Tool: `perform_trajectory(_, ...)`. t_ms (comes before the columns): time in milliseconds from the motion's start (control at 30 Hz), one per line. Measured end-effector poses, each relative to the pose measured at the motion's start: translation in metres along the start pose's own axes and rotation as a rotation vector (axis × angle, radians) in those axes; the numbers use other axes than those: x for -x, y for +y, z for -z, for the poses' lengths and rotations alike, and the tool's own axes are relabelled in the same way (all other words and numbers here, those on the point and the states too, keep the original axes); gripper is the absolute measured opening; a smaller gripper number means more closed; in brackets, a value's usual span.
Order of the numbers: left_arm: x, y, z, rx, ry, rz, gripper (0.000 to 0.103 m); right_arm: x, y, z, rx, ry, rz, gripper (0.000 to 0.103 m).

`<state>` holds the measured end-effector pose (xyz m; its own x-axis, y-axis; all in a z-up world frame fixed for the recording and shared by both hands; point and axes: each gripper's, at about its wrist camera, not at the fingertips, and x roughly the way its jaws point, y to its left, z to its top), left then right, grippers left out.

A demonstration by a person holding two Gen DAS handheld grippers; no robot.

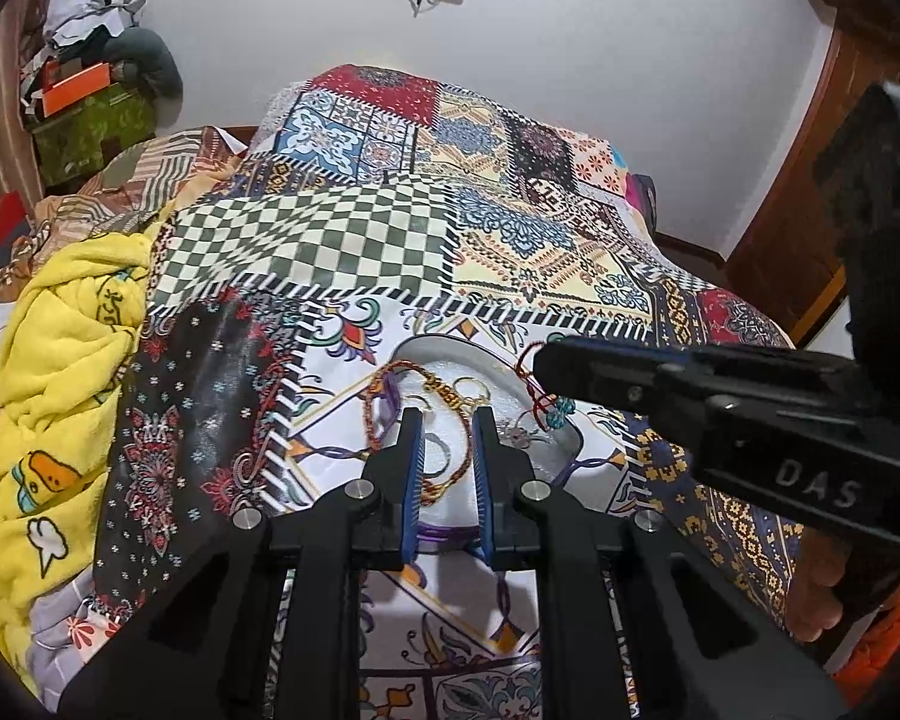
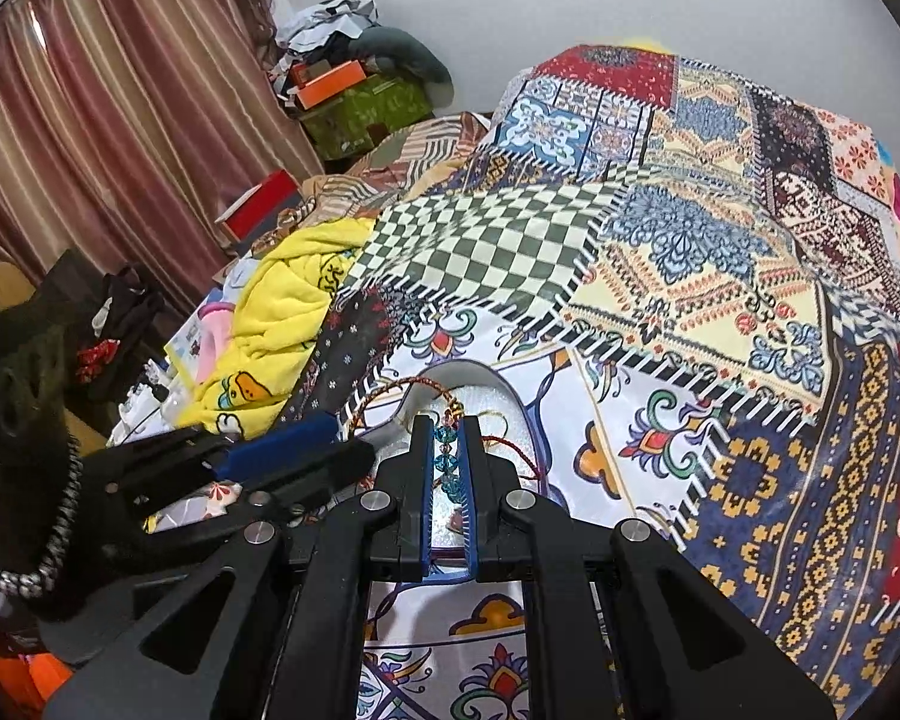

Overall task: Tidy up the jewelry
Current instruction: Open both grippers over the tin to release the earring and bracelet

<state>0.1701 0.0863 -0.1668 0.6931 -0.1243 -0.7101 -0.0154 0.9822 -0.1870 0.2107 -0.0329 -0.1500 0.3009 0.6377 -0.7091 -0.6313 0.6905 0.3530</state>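
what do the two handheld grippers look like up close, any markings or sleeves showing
Both grippers are black plastic with angular cut-out linkages, round silver pivot screws and blue ribbed finger pads. The right gripper carries raised "DAS" lettering on its side. Behind the left gripper, a dark fuzzy sleeve with a studded silver strip shows.

Both tools angle downward: the left tool (image 1: 447, 420) stands slightly parted, the right tool (image 2: 448, 420) clamped narrow.

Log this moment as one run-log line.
stage: jewelry into tray | left gripper: open, over gold chain | right gripper: shut on teal bead strand | surface: patchwork bedspread
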Motion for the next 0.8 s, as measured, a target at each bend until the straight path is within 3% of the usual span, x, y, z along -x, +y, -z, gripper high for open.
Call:
perform_trajectory(100,0.005,0.005,0.001,0.002,-0.014,-0.031,0.027,-0.008,0.000,0.003,0.001,0.042,-0.006,0.007)
perform_trajectory(300,0.011,0.015,0.003,0.023,-0.013,-0.053,0.027,-0.015,0.005,0.008,0.016,0.091,-0.012,0.008)
perform_trajectory(400,0.013,0.018,0.004,0.033,-0.011,-0.060,0.027,-0.012,0.007,0.009,0.026,0.092,0.005,0.027)
perform_trajectory(433,0.014,0.019,0.005,0.037,-0.010,-0.061,0.027,-0.009,0.007,0.010,0.031,0.083,0.014,0.037)
perform_trajectory(467,0.015,0.019,0.006,0.040,-0.010,-0.061,0.028,-0.005,0.008,0.010,0.047,0.059,0.017,0.041)
perform_trajectory(800,0.036,0.012,0.005,0.041,-0.032,-0.066,0.031,0.047,0.022,0.008,0.076,-0.067,0.088,0.041)
